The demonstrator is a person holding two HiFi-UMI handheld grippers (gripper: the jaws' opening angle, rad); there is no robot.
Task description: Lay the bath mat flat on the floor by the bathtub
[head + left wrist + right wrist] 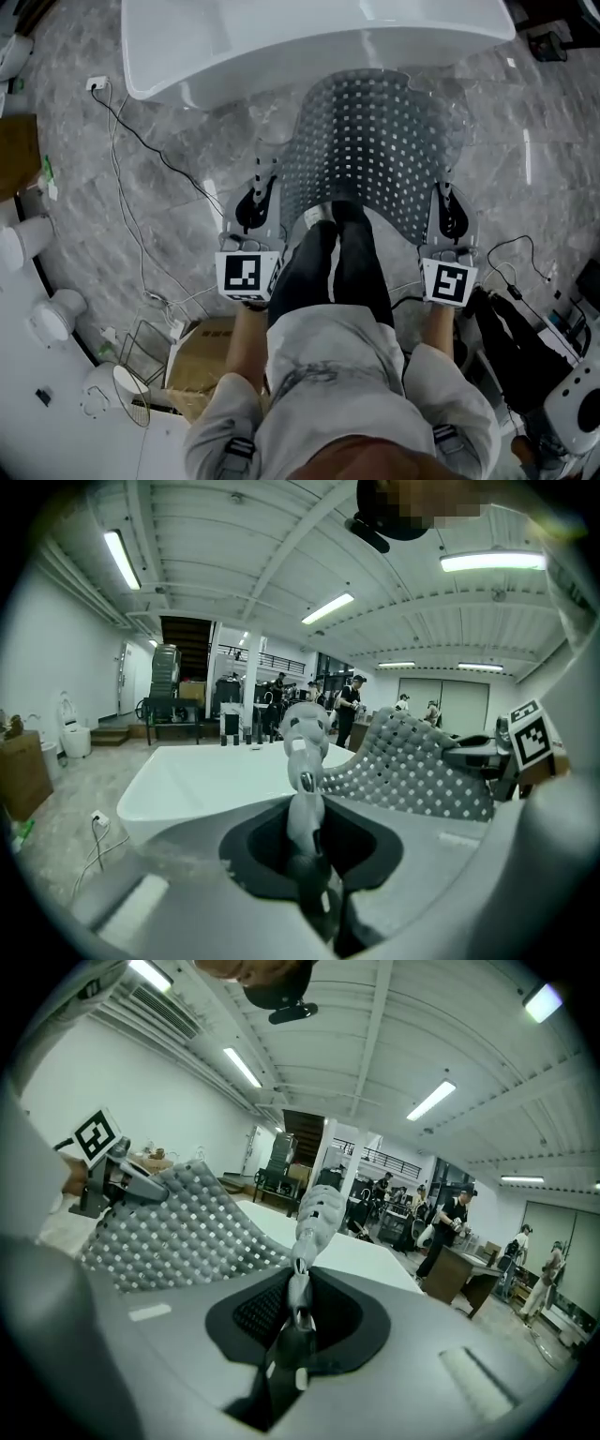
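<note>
A grey bath mat (375,141) dotted with small square holes hangs arched in the air in front of me, its far end near the white bathtub (281,42). My left gripper (259,199) is shut on the mat's near left corner. My right gripper (448,210) is shut on the near right corner. In the left gripper view the closed jaws (305,738) meet the mat (412,771), with the bathtub (197,780) behind them. In the right gripper view the gripper (312,1215) pinches the mat (178,1227), which stretches left to the other gripper (105,1168).
The floor is grey marble tile (169,197). A white cable (131,206) runs from a socket block (97,84) on the left. A cardboard box (211,349) sits near my left leg. Black cables and gear (525,319) lie at the right. People stand far off in the hall (448,1232).
</note>
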